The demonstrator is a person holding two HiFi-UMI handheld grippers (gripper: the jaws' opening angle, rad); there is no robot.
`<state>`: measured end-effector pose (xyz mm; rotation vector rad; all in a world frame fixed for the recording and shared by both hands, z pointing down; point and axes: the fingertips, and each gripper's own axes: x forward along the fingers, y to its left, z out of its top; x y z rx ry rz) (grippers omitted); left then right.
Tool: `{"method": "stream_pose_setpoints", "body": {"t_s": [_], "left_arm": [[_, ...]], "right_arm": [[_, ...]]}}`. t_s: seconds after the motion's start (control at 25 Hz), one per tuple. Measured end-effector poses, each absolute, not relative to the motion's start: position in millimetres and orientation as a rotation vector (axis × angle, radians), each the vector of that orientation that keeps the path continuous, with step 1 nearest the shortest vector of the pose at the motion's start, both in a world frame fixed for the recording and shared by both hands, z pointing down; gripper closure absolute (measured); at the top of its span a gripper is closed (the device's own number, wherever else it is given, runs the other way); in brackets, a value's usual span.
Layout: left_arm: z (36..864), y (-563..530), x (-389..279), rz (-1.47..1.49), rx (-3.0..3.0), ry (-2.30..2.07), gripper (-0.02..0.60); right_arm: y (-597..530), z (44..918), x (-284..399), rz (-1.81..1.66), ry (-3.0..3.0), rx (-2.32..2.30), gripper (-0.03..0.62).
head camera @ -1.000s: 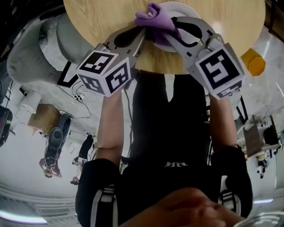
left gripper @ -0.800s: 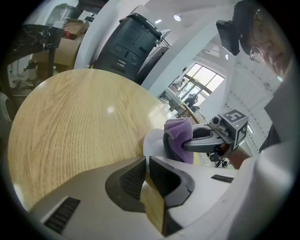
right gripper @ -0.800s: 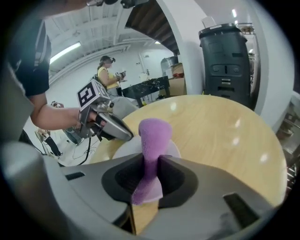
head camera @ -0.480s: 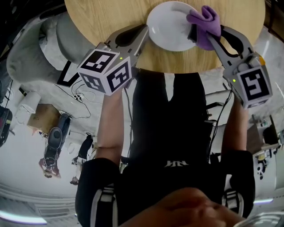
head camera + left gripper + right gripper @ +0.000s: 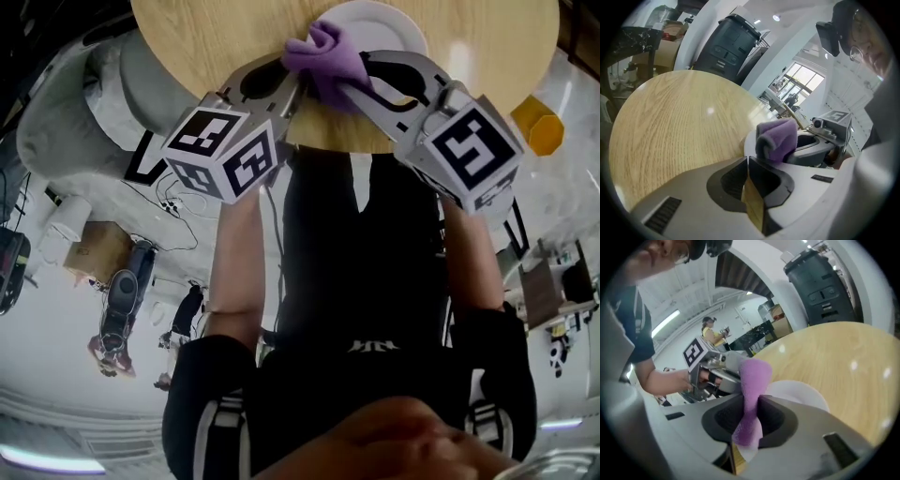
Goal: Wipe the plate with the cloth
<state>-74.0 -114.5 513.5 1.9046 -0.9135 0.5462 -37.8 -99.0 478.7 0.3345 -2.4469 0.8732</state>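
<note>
So the plate [image 5: 398, 21] is sitting at your near edge of the round wooden tabletop [image 5: 206, 37], and the purple cloth [image 5: 328, 52] is bunched over its left-hand side as you look down at it. Your right gripper [image 5: 349, 82] has its jaws clamped on the cloth. In the right gripper view you can see a fold of it [image 5: 752, 380] pinched between them and sticking up, with the white of the plate [image 5: 799, 392] just behind. Holding it by a fold like that makes sense, since the loose bulk hangs free to drag over the plate.

Your left gripper [image 5: 296, 82] has its jaws closed together, right at the plate's left rim [image 5: 749, 140]. My guess is it's there to brace the plate so it doesn't skate around while you wipe. Honestly, I can't tell from the left gripper view whether it's actually nipping the rim or just pressed up against it.

The rest of the tabletop is bare wood, with a big dark machine [image 5: 731, 42] standing beyond the far edge.
</note>
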Motion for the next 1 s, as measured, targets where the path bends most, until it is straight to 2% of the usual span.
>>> {"method": "stream_pose_setpoints", "body": {"t_s": [0.24,0.48,0.6,0.8,1.0], "left_arm": [[512.6,-114.7,-72.4,0.576,1.921,-0.913,0.569],[513.6,-115.0,-71.9,0.582,1.922,-0.911,0.569],[513.6,-115.2,-72.3,0.582,1.920,-0.914,0.569],[513.6,-115.5,-72.5,0.587,1.914,-0.915,0.569],[514.2,-115.0,-73.9,0.589,1.912,-0.920,0.570]], "right_arm": [[-111.4,488.0,0.5,0.650,-2.355,0.423,0.513],[-121.0,484.4,64.1,0.615,-2.264,0.528,0.512],[-121.1,482.9,75.0,0.593,-2.243,0.546,0.513],[-109.4,463.6,35.3,0.673,-2.386,0.482,0.513],[-84.6,463.8,-24.0,0.971,-2.491,0.336,0.513]]}}
